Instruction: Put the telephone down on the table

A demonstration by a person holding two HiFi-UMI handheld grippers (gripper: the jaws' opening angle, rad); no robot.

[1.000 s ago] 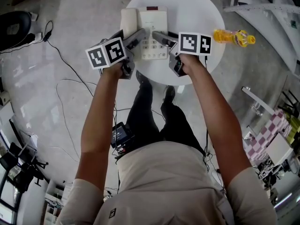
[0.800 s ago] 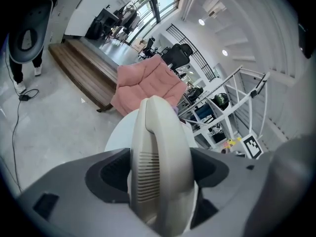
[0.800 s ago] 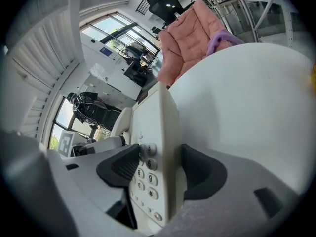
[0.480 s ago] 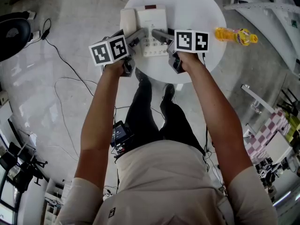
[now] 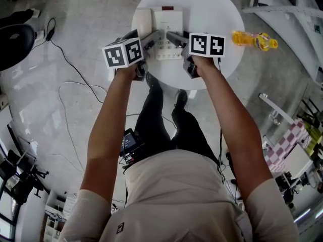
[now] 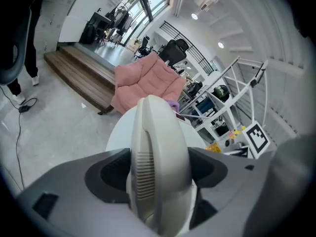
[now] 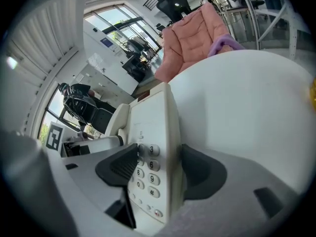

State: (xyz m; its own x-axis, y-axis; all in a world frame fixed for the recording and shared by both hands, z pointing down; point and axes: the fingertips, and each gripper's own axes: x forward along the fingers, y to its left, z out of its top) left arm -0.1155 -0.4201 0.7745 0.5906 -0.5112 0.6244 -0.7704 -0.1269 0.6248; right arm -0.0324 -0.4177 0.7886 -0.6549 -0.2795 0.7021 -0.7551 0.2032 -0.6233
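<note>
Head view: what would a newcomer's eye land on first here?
The cream telephone over the round white table, pinched from both sides: the left gripper, its jaws having just been closing, clamps the handset, and the right gripper clamps the keypad edge. Next, the black-and-white marker cubes on both grippers and a yellow bottle at the table's right rim.

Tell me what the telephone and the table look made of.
Telephone: cream moulded plastic, satin finish; moulded slots and raised keys suggest it. Table: smooth white top, soft sheen; laminate or painted board, cannot tell which.
</note>
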